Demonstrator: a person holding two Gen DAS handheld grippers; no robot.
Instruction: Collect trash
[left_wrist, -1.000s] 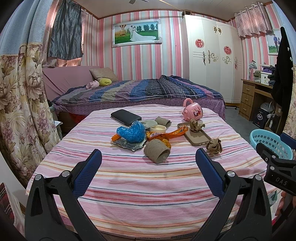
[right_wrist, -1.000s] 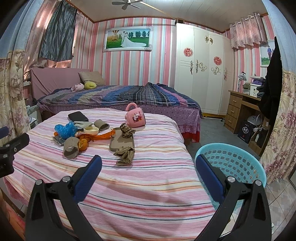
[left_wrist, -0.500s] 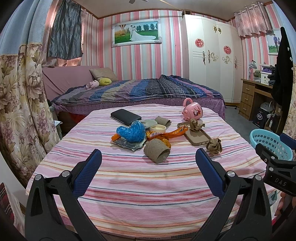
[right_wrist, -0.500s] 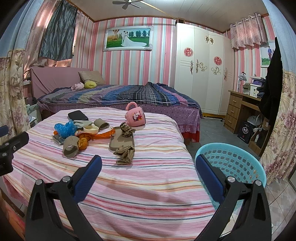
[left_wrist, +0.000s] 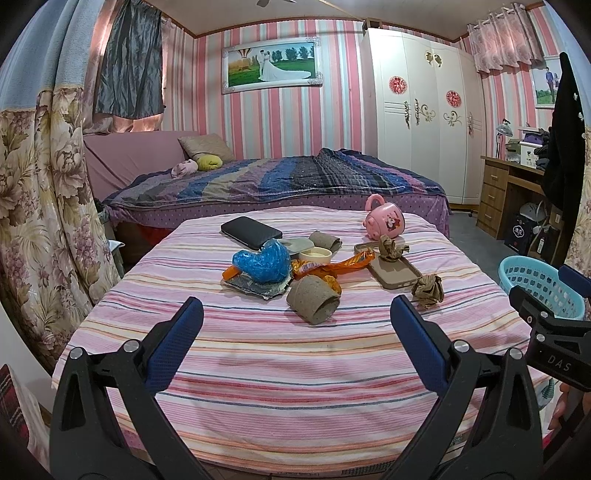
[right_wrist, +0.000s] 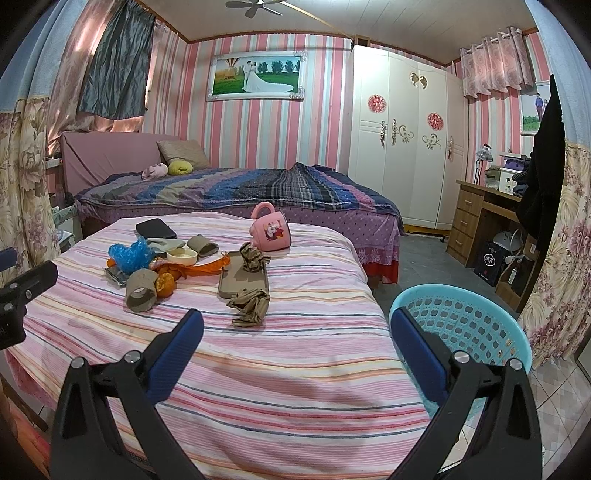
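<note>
Left gripper (left_wrist: 295, 321): fingers spread, holding nothing; cardboard tube (left_wrist: 313, 300) just beyond them.
Right gripper (right_wrist: 295, 332): fingers spread; crumpled paper (right_wrist: 250, 305) ahead, basket (right_wrist: 472, 321) behind right finger.

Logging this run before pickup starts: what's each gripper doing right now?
Left gripper: open, holding nothing.
Right gripper: open, holding nothing.

open left gripper (left_wrist: 295, 317), trash (left_wrist: 313, 300), striped table (left_wrist: 280, 354)
</note>
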